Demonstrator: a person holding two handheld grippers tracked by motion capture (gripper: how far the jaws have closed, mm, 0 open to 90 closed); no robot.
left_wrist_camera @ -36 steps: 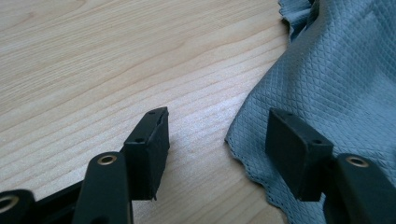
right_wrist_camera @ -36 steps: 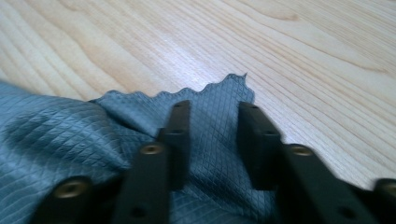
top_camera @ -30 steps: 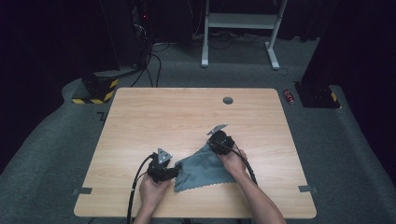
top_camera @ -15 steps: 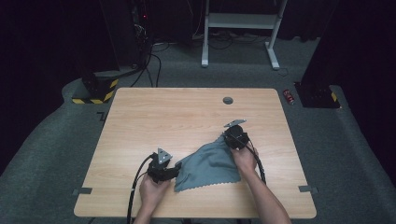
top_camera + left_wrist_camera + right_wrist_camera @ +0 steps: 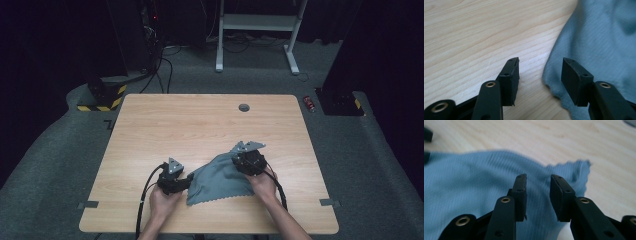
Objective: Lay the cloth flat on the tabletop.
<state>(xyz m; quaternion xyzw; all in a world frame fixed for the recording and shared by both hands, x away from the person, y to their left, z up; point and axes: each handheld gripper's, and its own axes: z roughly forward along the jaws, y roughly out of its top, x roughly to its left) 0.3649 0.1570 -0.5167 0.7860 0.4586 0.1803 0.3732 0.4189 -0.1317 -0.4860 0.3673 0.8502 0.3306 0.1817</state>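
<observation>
Your grey-blue cloth [image 5: 220, 179] lies rumpled on the worktop [image 5: 200, 125] near its front edge; your left gripper [image 5: 540, 72] straddles the cloth's left edge, jaws apart and gripping nothing; your right gripper [image 5: 537, 187] hovers over its far corner, jaws parted.

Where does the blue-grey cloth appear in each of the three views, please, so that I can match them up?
High view: the cloth lies near the table's front edge, between the two grippers.
Left gripper view: the cloth fills the right side, its edge between the open jaws.
Right gripper view: the cloth spreads across the left and middle, under the open jaws.
Shared landmark: the cloth's zigzag-cut edge against the pale wood.
</observation>
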